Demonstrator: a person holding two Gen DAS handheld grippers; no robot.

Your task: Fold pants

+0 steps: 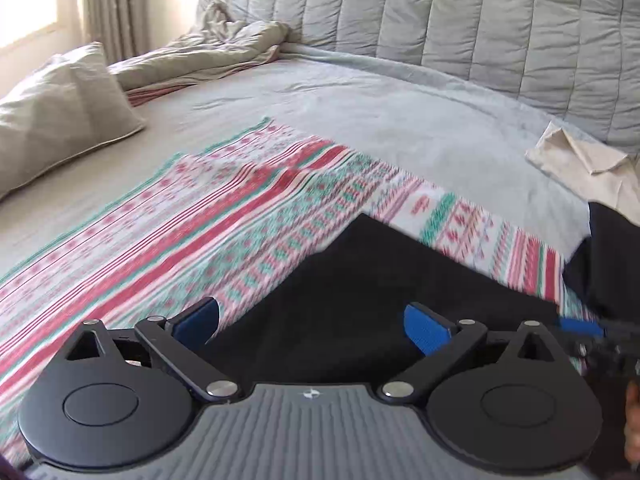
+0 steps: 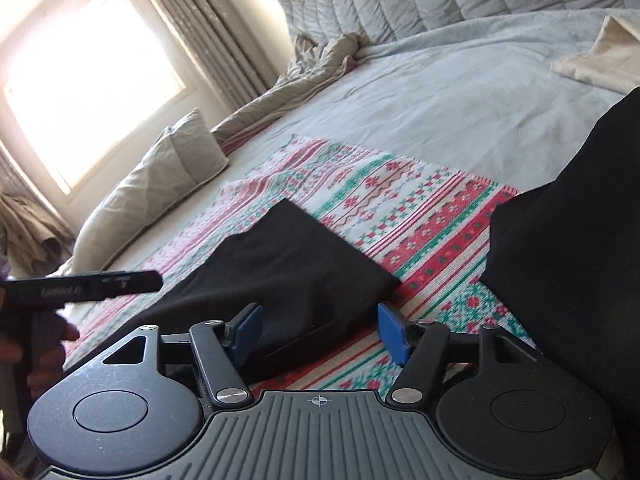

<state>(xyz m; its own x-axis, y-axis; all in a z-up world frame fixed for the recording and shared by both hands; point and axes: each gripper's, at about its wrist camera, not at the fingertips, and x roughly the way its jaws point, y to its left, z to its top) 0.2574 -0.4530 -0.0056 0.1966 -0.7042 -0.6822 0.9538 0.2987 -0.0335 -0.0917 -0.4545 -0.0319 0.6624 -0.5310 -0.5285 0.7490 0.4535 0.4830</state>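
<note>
Black pants lie folded flat on a red, green and white patterned cloth on the bed. My left gripper is open and empty, just above the near edge of the pants. In the right wrist view the pants lie ahead, and my right gripper is open and empty over their near corner. The right gripper also shows at the right edge of the left wrist view. The left gripper's body shows at the left of the right wrist view.
Another black garment lies at the right. A grey pillow lies at the left, a rumpled blanket at the back, a folded beige cloth at the right. A padded headboard and window stand behind.
</note>
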